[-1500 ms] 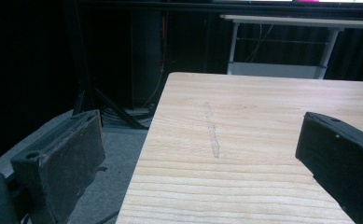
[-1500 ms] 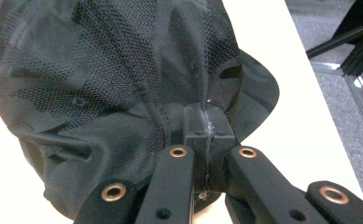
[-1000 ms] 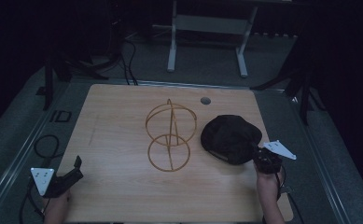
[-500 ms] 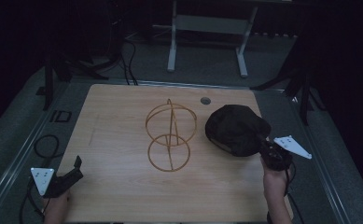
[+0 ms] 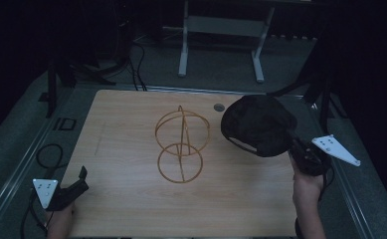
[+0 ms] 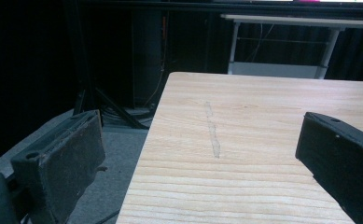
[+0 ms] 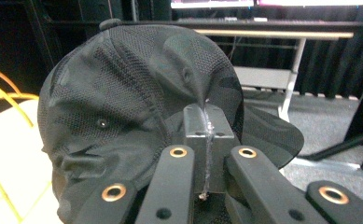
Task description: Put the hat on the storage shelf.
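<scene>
A black cap (image 5: 258, 124) hangs in the air over the table's right side, pinched at its back by my right gripper (image 5: 291, 143). In the right gripper view the jaws stand pressed together on the cap's fabric (image 7: 137, 102), with my right gripper (image 7: 206, 122) shut on it. A gold wire stand (image 5: 182, 143), made of rings and an upright loop, stands at the table's middle, left of the cap. My left gripper (image 5: 81, 178) rests at the near left corner, its jaws wide apart with nothing between them; in its own view my left gripper (image 6: 202, 154) looks along bare wood.
The wooden table (image 5: 126, 129) has a small round grommet (image 5: 219, 107) near its far edge. Cables (image 5: 44, 154) lie on the grey floor at the left. A white table frame (image 5: 221, 30) stands beyond the far edge.
My right gripper has risen with the cap, lifting it off the table and carrying it up and slightly away. The left gripper has stayed where it was.
</scene>
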Motion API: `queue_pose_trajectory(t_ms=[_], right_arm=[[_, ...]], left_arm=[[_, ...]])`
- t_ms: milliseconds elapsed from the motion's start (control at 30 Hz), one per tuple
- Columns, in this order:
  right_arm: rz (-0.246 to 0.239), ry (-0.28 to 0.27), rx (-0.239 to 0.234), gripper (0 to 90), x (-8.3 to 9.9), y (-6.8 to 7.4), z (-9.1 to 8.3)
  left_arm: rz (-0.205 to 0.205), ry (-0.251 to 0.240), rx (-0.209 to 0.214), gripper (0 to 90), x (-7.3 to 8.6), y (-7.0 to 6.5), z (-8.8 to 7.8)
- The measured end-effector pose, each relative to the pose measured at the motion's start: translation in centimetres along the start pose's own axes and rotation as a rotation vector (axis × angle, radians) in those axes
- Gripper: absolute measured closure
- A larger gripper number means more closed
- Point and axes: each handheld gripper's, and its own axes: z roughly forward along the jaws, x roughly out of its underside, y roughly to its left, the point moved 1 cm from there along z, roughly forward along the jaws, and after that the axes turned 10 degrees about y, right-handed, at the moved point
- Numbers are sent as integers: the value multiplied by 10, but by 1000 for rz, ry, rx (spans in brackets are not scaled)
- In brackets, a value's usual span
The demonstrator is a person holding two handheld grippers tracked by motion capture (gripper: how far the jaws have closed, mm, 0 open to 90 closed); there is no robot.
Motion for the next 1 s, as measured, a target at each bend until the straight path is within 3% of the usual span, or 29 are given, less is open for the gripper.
queue_pose_trajectory(t_ms=[333, 533, 733, 1000], right_arm=[[-23, -88, -16, 900, -41, 2, -20], [-27, -118, -24, 900, -56, 4, -28], [-45, -165, -47, 900, -76, 14, -36], [-64, -190, -96, 900, -90, 31, -37]], left_arm=[[1, 1, -1, 18, 0, 0, 0], [2, 3, -1, 18, 0, 0, 0], [2, 2, 0, 18, 0, 0, 0], [1, 0, 1, 18, 0, 0, 0]])
